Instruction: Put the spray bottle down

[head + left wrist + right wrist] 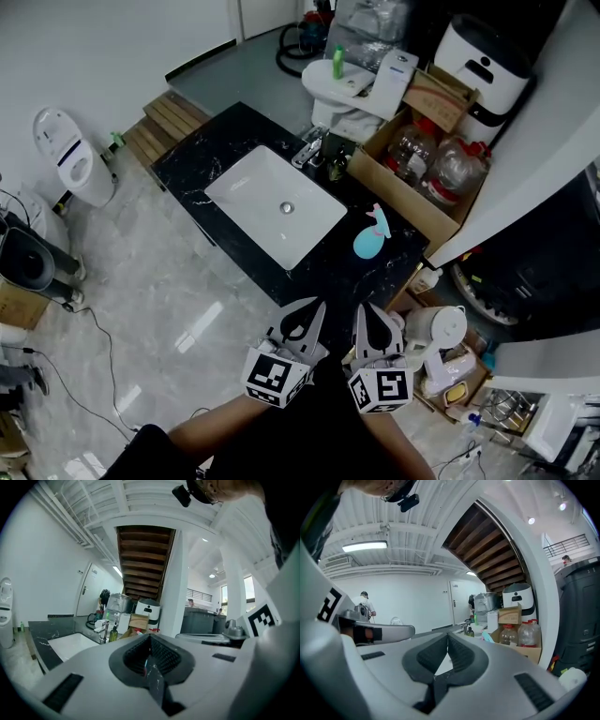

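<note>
Sink [251, 186] and cardboard box [405, 194] flank spray bottle [371, 235] on counter [208, 150].

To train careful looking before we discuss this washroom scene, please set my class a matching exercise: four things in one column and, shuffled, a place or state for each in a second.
Things
1. spray bottle
2. sink
3. cardboard box
4. left gripper

Places or states
A. holds plastic bottles
B. jaws shut, nothing between them
C. rests on the black counter beside the sink
D. sunk into the counter

Pairs: 1-C, 2-D, 3-A, 4-B
</note>
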Demonstrator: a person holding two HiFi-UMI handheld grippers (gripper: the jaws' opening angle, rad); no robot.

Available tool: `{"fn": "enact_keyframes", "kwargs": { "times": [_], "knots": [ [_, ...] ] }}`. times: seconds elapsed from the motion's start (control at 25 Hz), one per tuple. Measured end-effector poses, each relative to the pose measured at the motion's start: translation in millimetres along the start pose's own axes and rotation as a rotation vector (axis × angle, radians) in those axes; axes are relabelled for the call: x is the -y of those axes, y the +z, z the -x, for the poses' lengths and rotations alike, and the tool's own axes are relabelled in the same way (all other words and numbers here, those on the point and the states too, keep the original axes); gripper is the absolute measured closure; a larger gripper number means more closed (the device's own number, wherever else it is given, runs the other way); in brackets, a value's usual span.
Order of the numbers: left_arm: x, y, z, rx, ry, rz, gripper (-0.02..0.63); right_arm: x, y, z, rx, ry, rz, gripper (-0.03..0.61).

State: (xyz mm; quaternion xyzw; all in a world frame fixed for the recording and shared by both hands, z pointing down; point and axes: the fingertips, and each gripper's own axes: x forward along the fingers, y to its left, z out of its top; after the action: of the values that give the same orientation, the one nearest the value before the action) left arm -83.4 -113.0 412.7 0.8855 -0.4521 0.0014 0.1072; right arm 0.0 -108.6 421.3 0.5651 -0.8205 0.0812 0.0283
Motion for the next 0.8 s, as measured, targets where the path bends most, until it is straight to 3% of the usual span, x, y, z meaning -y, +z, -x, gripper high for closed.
{"fn": "enact_keyframes", "kwargs": {
  "times": [0.36,0.8],
  "knots": [
    [-2.0,-5.1,16.6,0.024,-0.019,-0.026,0.601,-32.0,17.1,8.4,0.024,-0.059,0.122,0.563],
    [8.2,-12.5,34.1,0.009,-0.059,-0.028,0.601,-54.0,7.0,20.4,-0.007,-0.070,0.153,0.563]
  ]
}}
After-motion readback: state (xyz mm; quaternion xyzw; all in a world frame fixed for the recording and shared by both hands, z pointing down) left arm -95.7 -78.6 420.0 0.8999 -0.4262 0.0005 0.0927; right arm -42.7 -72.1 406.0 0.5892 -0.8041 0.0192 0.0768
